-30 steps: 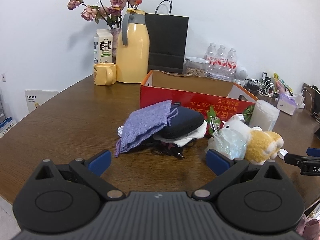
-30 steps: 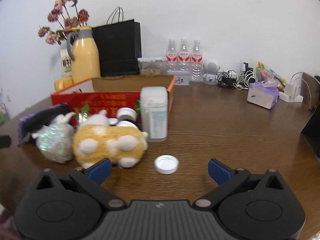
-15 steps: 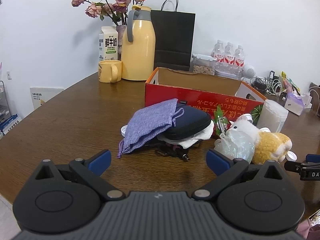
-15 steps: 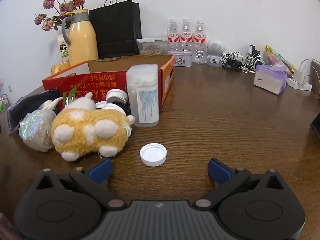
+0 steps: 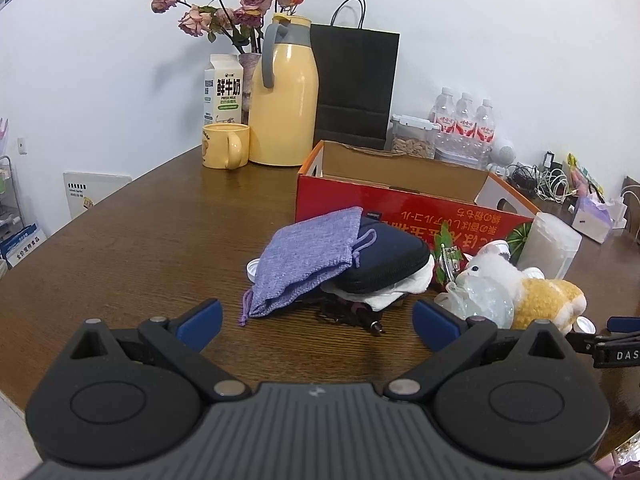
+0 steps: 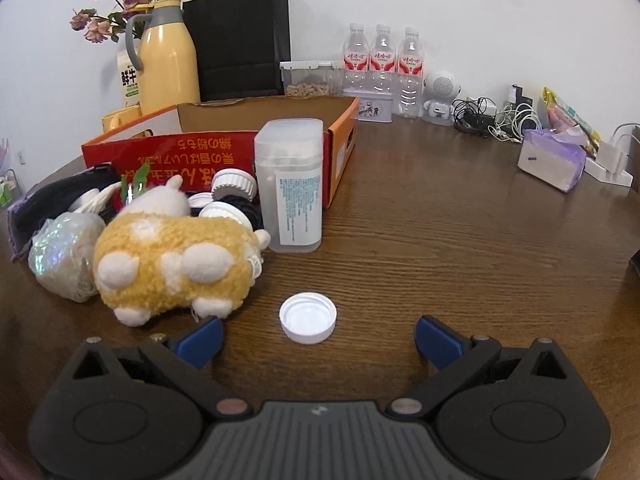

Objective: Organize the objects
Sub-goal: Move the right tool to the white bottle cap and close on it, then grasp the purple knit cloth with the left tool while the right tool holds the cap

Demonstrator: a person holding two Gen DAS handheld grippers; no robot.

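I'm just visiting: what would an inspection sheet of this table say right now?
Surface: brown wooden table, dry.
Job's things: open red box; purple pouch lying on dark case; plush toy; clear canister upright; white cap alone.
Clutter: yellow jug, mug, milk carton, black bag, water bottles.
Grippers: left gripper open, empty; right gripper open, cap between its fingers.
Cables: tangled chargers at back.
Surroundings: white wall, dried flowers.

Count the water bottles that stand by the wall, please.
3 water bottles in a row by the wall: left, middle, right. More may be hidden behind the black paper bag.
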